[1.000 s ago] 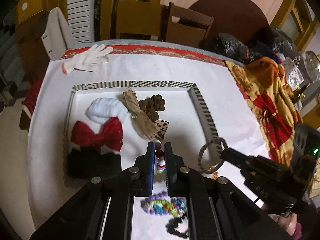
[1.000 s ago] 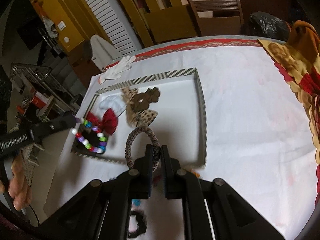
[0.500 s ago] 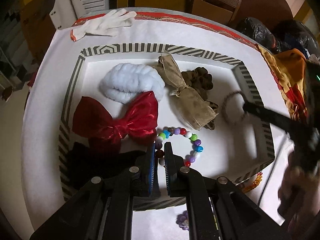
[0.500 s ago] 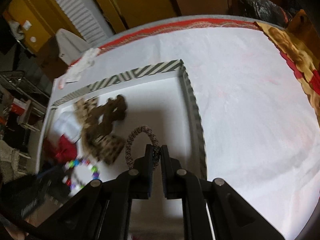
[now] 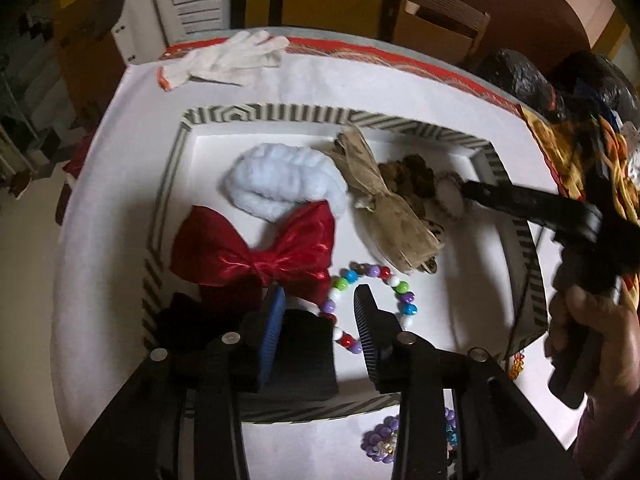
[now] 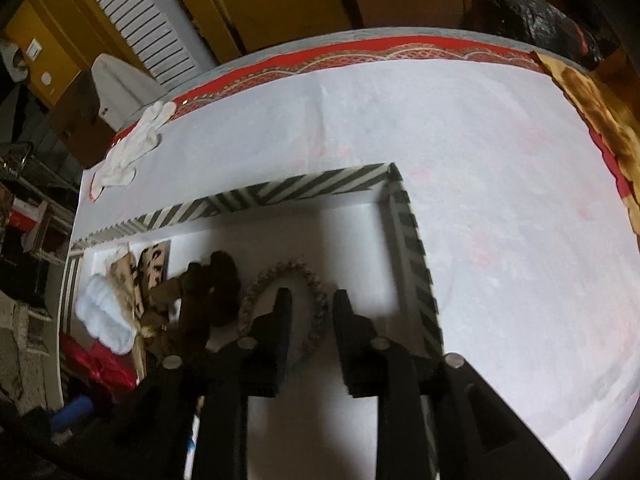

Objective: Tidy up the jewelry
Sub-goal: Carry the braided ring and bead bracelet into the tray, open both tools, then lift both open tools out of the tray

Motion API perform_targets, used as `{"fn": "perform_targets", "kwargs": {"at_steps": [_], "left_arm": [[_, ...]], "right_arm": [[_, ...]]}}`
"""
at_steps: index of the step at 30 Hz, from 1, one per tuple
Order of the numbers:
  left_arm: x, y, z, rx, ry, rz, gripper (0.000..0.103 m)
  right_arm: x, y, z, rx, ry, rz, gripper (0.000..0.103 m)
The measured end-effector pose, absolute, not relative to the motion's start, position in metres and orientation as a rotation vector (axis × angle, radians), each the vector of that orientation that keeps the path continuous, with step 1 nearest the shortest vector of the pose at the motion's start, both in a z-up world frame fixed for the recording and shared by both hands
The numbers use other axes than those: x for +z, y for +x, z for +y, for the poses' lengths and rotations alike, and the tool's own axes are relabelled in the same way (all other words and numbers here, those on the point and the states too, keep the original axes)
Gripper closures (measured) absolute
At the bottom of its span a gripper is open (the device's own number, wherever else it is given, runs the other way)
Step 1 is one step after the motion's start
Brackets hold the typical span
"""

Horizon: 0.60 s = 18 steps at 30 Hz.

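Left gripper [image 5: 320, 296]: jaws opening over the striped tray, pads clear of the beaded bracelet [image 5: 370, 304], which lies on the tray floor with part of its loop between the fingers. Right gripper [image 6: 308, 300]: jaws opening, pads not pressing the braided ring [image 6: 286, 306]; that ring lies flat on the tray floor near the right-hand wall, one side of it between the fingers.

Table cover [image 6: 500, 200], white, red patterned border at the far edge.
Tray [image 5: 264, 114], shallow, white floor, black-and-white striped rim; holds all items below.
Red satin bow [image 5: 256, 248], left of centre, touching the beaded bracelet.
White fluffy scrunchie [image 5: 280, 184], behind the red bow.
Tan ribbon bow [image 5: 384, 204], centre, overlapping a dark brown flower piece [image 5: 412, 176].
Black item [image 5: 304, 352], near-left corner, blurred.
White glove [image 5: 224, 60], outside the tray at the table's far edge.
Purple bead cluster [image 5: 380, 438], on the cover outside the near rim.
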<state>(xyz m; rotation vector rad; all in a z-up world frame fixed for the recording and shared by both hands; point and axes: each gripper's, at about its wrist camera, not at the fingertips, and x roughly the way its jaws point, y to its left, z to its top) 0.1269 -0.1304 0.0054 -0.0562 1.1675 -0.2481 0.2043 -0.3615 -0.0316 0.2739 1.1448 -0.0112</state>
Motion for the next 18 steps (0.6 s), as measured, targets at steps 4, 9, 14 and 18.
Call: {"fn": "perform_targets", "kwargs": {"at_steps": [4, 9, 14, 18], "left_arm": [[0.007, 0.124, -0.126, -0.229, -0.065, 1.165, 0.077], [0.014, 0.111, -0.127, -0.206, -0.059, 1.149, 0.077], [0.024, 0.096, -0.131, -0.188, -0.027, 1.116, 0.077], [0.029, 0.084, -0.132, -0.177, -0.023, 1.1, 0.077]], "right_arm": [[-0.016, 0.183, -0.363, 0.008, 0.271, 1.115, 0.074], [-0.001, 0.154, -0.367, 0.03, 0.282, 1.092, 0.069], [0.01, 0.121, -0.364, 0.054, 0.301, 1.073, 0.063], [0.02, 0.098, -0.358, 0.076, 0.295, 1.048, 0.06]]}}
